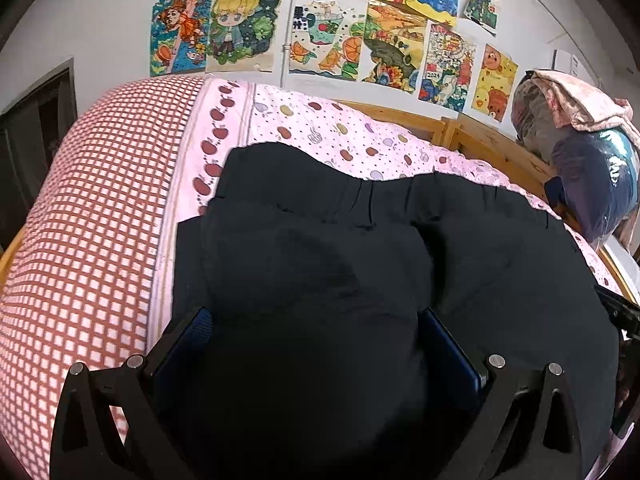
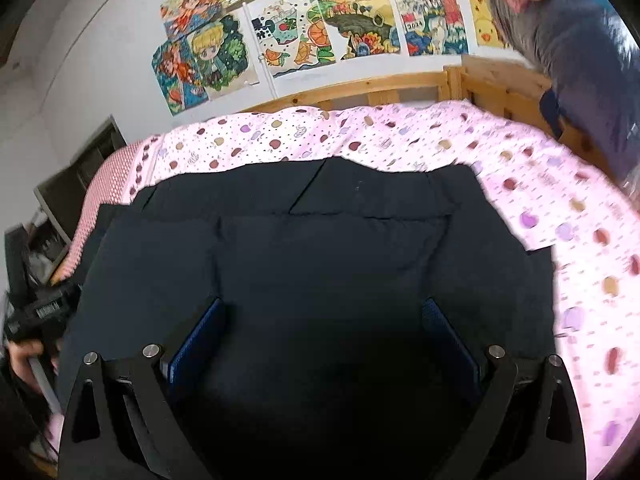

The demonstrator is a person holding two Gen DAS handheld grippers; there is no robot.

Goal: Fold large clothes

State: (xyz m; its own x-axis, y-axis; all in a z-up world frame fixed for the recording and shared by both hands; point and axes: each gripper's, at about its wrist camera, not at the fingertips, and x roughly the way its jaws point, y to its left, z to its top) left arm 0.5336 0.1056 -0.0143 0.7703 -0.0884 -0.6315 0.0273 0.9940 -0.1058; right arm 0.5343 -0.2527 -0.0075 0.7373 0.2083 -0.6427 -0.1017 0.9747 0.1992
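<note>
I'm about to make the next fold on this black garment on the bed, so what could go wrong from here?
1. Both grippers, left gripper and right gripper, stand open over the black garment; closing may pinch only the top layer, so the fold could separate.
2. The far edge already shows stacked, uneven layers; pulling may skew them further.
3. The pink bedsheet beneath looks loose and could get caught with the cloth.
</note>
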